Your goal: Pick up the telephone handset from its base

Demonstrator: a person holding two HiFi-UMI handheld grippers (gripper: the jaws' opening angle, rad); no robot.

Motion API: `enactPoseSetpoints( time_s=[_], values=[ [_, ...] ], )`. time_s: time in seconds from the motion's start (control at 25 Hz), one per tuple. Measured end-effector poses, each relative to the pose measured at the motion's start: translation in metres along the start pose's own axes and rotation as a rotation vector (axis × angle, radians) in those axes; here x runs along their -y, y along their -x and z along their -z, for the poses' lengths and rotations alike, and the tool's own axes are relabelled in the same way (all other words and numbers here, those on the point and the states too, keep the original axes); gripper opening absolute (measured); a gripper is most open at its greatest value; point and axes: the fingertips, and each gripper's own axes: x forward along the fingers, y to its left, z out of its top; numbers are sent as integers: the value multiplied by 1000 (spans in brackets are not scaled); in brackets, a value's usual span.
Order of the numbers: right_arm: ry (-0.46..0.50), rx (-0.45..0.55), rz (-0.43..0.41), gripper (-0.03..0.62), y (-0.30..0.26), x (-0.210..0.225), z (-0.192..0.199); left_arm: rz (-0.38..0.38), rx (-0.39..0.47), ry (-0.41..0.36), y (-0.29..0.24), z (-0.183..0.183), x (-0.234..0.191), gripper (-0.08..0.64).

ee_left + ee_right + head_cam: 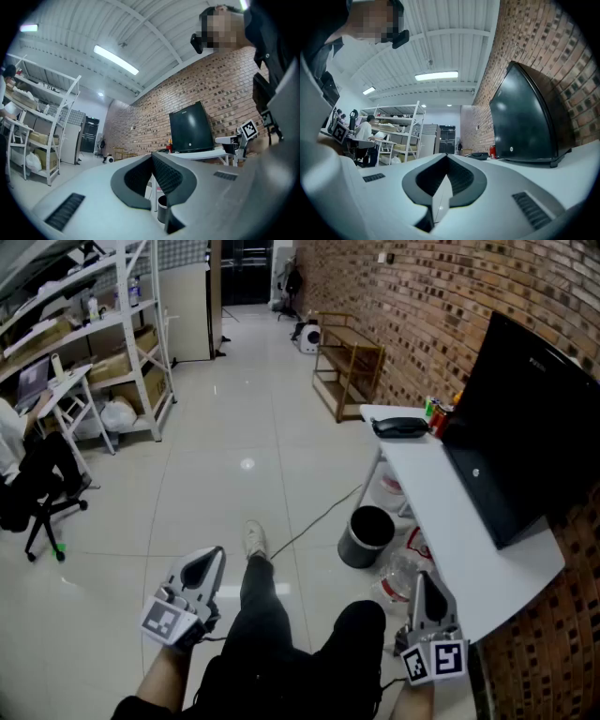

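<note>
Item: black plastic desk telephone (400,427), with the handset lying on its base. The two cannot be told apart at this range.
Location: far end of the long white table (450,512) along the brick wall, well apart from both grippers. The telephone (479,155) also shows small in the right gripper view.
Neighbours: red cylindrical can (437,420) just beside it; large black flat monitor (525,418) on the same table.
Handling (judged): light, rigid and hollow, with a smooth shell likely to slip under the pads. A cord, if fitted, would drag.
Hold point (judged): the narrow middle bar of the handset, taken across its width, with a straight lift clear of the cradle.
Left gripper (204,568): low by the person's knee, jaws together, nothing between them.
Right gripper (424,585): at the near table edge, jaws together, empty.
Status (judged): approach not yet begun.
</note>
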Motion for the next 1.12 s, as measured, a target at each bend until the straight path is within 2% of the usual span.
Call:
enactPoseSetpoints(
  time_s=[0.12,0.28,0.56,0.88,1.12],
  values=[
    [-17,32,-7,9,-9,3,-12,-14,18,-7,-8,-18,-8,2],
    [-12,24,-6,9,-15,4,-14,-14,43,6,-18,-27,-15,2],
    [6,-4,-1,9,-25,11,-12,14,52,37,-56,-21,-4,2],
    [28,-11,-25,9,-53,5,-17,51,34,-3,-82,-23,1,2],
    [15,-29,-53,9,-94,7,-2,53,13,-34,-118,-1,-14,2]
  ],
)
